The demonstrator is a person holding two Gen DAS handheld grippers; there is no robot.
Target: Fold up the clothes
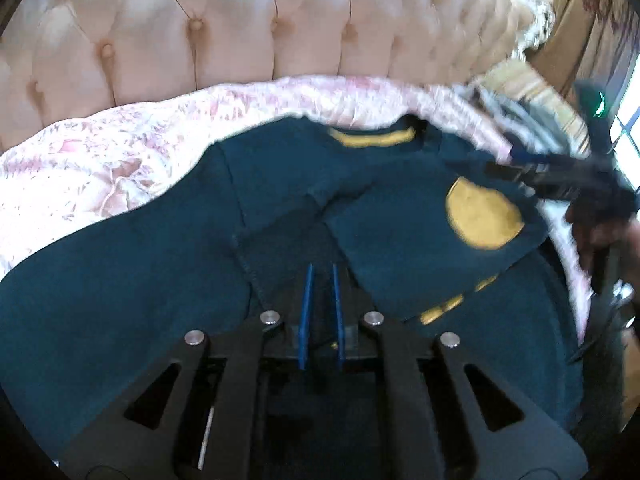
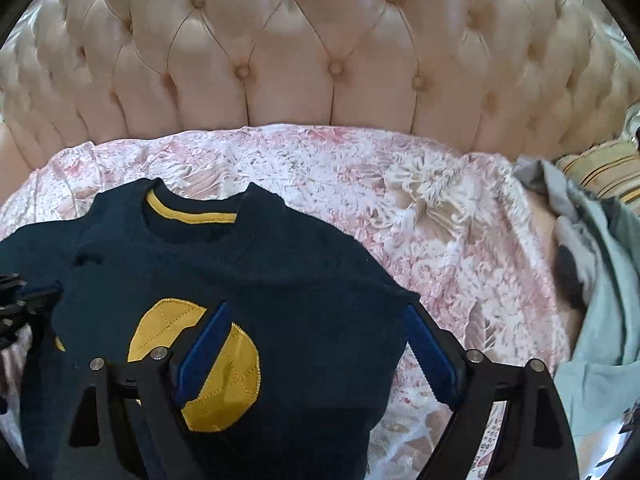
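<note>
The tufted headboard (image 2: 320,60), cream and buttoned, spans the rear of both views. In front of it lies the bed, covered by a pink and white floral bedspread (image 2: 420,216). No container is visible; the bedspread carries every item. The dark blue sweater (image 2: 240,272) lies spread on the bedspread with its neckline toward the headboard; a yellow band (image 2: 188,216) lines the inside of the collar. One sleeve is folded inward across the body, and a yellow oval elbow patch (image 2: 200,364) with stitched seams faces up on that sleeve. At the right edge of the right wrist view, a pale grey-green garment (image 2: 600,280) lies bunched on the bedspread, well apart from the sweater, with a striped cushion (image 2: 600,172) behind it. The right tool (image 2: 316,348) hangs over the folded sleeve with its blue pads spread wide: released, with one pad above the elbow patch and the other near the sleeve edge over the bedspread; neither pad presses cloth. In the left wrist view the right tool (image 1: 560,176) appears blurred at the right, with part of a hand (image 1: 600,236) below it. The left tool (image 1: 322,280) stands over the sweater near a stitched hem, its blue pads nearly together with only a narrow gap; whether any cloth is pinched between them cannot be told.
</note>
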